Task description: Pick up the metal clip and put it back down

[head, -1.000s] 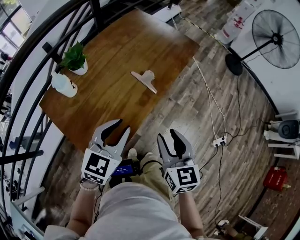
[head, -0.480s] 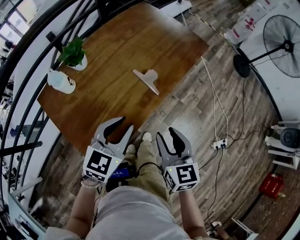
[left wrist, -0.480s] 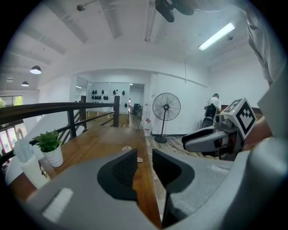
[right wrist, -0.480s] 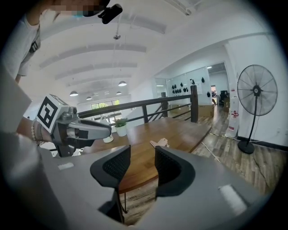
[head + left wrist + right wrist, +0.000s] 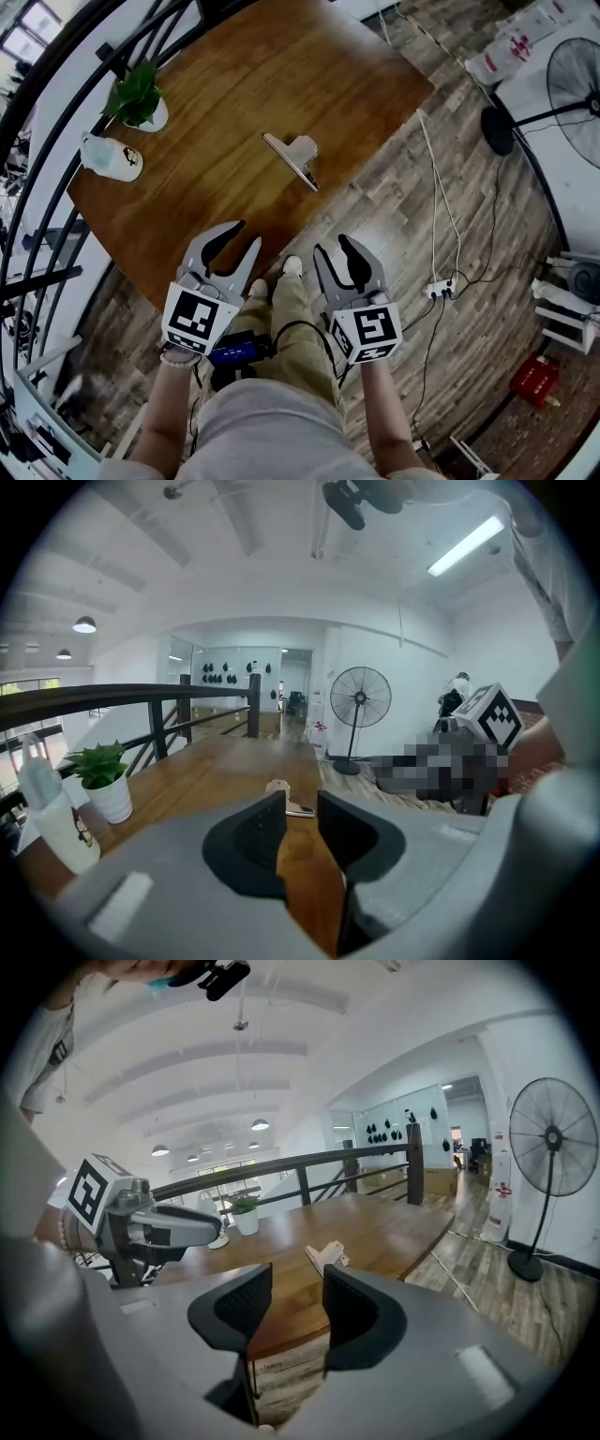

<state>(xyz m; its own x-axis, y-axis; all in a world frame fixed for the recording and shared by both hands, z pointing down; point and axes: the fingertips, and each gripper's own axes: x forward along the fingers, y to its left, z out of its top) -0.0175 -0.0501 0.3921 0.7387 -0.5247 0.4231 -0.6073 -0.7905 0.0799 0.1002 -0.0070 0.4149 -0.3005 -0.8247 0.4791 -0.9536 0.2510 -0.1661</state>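
Note:
The metal clip (image 5: 292,157) lies on the brown wooden table (image 5: 281,75), near its right front edge. Both grippers hang well short of the clip, in front of the person's body. My left gripper (image 5: 244,235) is open and empty, its tips just over the table's near edge. My right gripper (image 5: 333,247) is open and empty above the floor beside the table. In the left gripper view the clip (image 5: 281,788) shows far off between the jaws of the left gripper (image 5: 300,816). The right gripper view has the clip (image 5: 326,1255) just above the right gripper (image 5: 296,1290).
A potted plant (image 5: 139,98) and a white bottle (image 5: 108,157) stand at the table's far left, next to a black railing (image 5: 56,94). On the plank floor to the right are cables, a power strip (image 5: 438,289) and a standing fan (image 5: 577,80).
The view has shifted forward, so the table and clip sit a little nearer. My left gripper's tips now reach over the table edge. Both grippers stay open and empty.

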